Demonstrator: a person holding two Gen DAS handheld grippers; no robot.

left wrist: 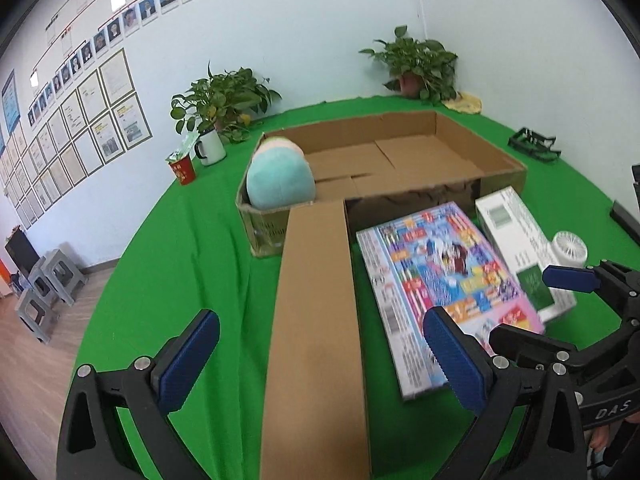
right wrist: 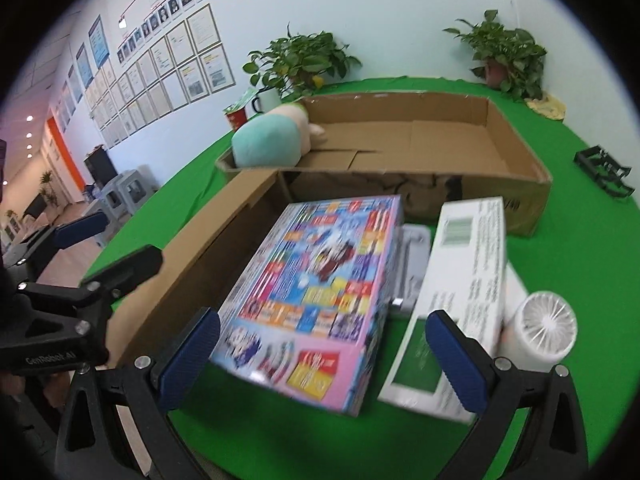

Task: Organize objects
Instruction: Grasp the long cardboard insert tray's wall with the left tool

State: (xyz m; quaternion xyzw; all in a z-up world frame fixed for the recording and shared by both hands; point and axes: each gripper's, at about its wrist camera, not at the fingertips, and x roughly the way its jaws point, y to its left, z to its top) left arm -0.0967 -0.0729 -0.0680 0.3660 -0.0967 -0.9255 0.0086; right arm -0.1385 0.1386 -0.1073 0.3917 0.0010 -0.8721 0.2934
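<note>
Your right claw (right wrist: pixel 322 354) is spread wide, gripping nothing; the colourful printed rectangular box (right wrist: pixel 320 280) lies flat on the green tablecloth (right wrist: pixel 280 432) directly ahead, between its blue-padded fingers (right wrist: pixel 190 354). Your left claw (left wrist: pixel 320 360) is also released, straddling the brown cardboard flap (left wrist: pixel 320 320). Beyond stands the open brown cardboard carton (left wrist: pixel 400 152), a teal plush toy (left wrist: pixel 280 178) inside its left corner.
</note>
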